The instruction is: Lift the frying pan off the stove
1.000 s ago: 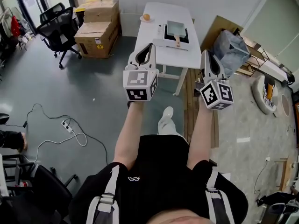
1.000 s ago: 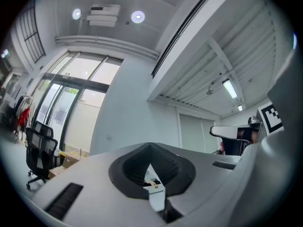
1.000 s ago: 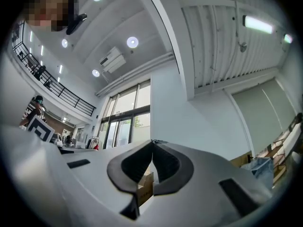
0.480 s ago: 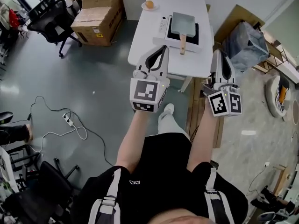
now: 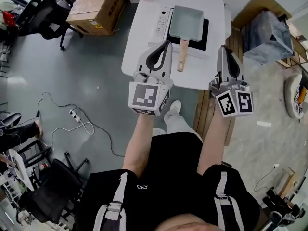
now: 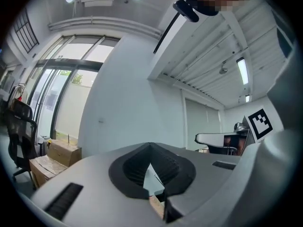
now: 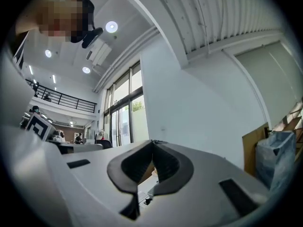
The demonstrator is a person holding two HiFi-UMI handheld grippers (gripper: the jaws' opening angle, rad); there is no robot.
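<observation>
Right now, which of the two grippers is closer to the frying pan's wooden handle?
The left gripper: in the head view its tip lies just beside the wooden handle of the frying pan, while the right gripper is farther off.

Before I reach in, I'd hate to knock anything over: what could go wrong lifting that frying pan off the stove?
Both the left gripper and right gripper are shut; arriving like that would likely shove the wooden handle rather than grasp it. Held by that long handle alone, the frying pan could tip as it leaves the stove.
</observation>
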